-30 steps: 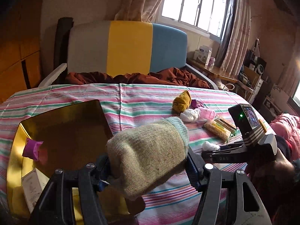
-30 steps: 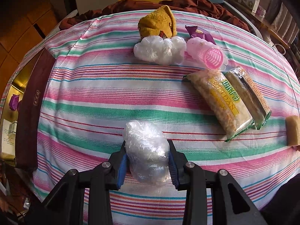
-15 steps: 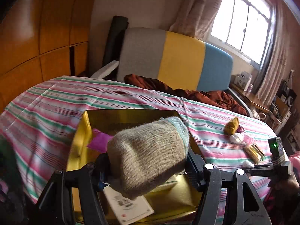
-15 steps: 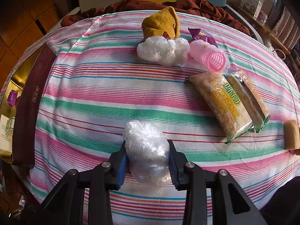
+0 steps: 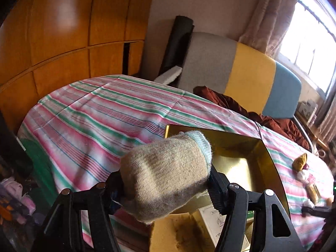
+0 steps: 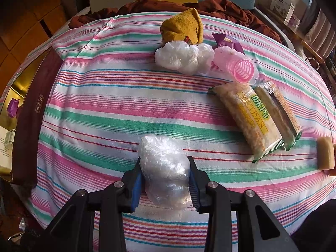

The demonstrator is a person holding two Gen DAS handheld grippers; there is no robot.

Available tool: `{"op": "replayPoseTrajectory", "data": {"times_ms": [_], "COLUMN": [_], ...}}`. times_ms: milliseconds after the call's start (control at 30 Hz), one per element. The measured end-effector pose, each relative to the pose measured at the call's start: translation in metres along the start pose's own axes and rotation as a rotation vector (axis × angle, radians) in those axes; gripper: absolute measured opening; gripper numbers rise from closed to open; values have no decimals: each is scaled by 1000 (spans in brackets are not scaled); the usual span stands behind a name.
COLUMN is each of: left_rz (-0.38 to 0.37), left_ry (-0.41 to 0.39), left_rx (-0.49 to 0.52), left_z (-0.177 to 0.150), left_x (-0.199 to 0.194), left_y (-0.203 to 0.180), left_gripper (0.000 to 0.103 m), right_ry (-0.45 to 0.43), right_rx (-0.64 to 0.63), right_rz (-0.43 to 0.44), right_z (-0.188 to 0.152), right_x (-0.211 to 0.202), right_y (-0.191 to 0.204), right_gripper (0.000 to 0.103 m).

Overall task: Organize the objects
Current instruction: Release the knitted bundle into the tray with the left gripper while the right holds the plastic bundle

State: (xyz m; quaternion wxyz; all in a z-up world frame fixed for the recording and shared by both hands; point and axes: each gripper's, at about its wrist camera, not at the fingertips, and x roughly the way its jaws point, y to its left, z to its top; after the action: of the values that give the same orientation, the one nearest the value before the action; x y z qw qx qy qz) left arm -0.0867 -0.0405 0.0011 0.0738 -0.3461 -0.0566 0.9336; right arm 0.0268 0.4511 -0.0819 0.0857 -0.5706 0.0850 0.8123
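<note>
Striped cloth covers the bed, with bare room between the right tongs and the far cluster. Those tongs are clamped on a crinkly clear bag, low over the cloth. Beyond them: a second bag, a yellow towel, a pink ribbed cup, and two glossy snack packs off right. Only the left view looks down into the shiny gold tray: the left tongs squeeze a fuzzy knit sock right above its near corner, a card lying below.
</note>
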Motion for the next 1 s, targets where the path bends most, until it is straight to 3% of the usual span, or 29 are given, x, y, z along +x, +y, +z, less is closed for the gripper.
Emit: {"op": "replayPoseTrajectory", "data": {"times_ms": [200,500,867,1000], "left_rz": [11,27,43,47], "left_ry": [47,82,90,70], "left_rx": [68,89,88,98], "left_z": [-5,-12,-16,-16], "left_x": [31,53,52,43], "left_y": [-32,-38,-37,-38], "left_gripper": [66,66,69,81], "right_ry": [0,-3,-7,-7], "right_rx": [0,-3,-6,-6], "right_rz": [-2,-9,-16,-17], "right_z": [0,3,4,5], "right_x": [0,2,2,3], "right_y": [0,1,3,2], "right_gripper": [38,38,38,38]}}
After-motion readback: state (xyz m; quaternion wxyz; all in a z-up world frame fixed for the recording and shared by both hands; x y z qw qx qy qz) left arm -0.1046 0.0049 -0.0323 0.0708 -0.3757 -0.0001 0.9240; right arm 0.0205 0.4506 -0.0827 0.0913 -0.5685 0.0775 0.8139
